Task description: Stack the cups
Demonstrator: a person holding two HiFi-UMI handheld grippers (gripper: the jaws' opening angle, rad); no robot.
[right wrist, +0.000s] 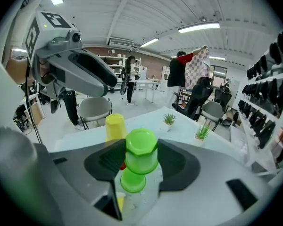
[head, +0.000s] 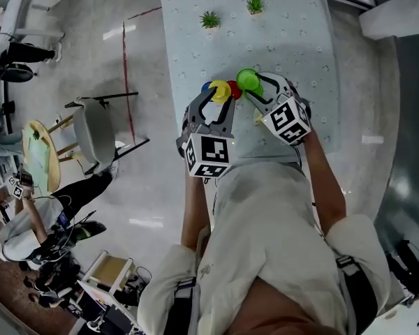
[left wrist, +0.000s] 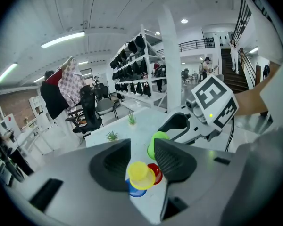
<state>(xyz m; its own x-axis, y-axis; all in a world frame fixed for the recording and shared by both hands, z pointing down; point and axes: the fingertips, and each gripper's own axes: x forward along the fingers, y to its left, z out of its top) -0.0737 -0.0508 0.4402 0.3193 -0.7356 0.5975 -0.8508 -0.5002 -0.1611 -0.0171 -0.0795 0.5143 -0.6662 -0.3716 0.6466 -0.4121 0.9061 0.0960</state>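
Two plastic cups, probably light, are clamped by their sides above the near end of the table (head: 300, 33). The left gripper (left wrist: 141, 157) squeezes the yellow cup (left wrist: 141, 174) over the red cup (left wrist: 154, 172) and blue cup (left wrist: 136, 189), and the right gripper (right wrist: 140, 161) squeezes the green cup (right wrist: 141, 147). Smooth walls likely slip or flex, so gentle mid-wall grips suit; open room lies toward the plants (head: 210, 19).

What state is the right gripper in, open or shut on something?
Shut on the green cup: the right gripper presses both its sides.
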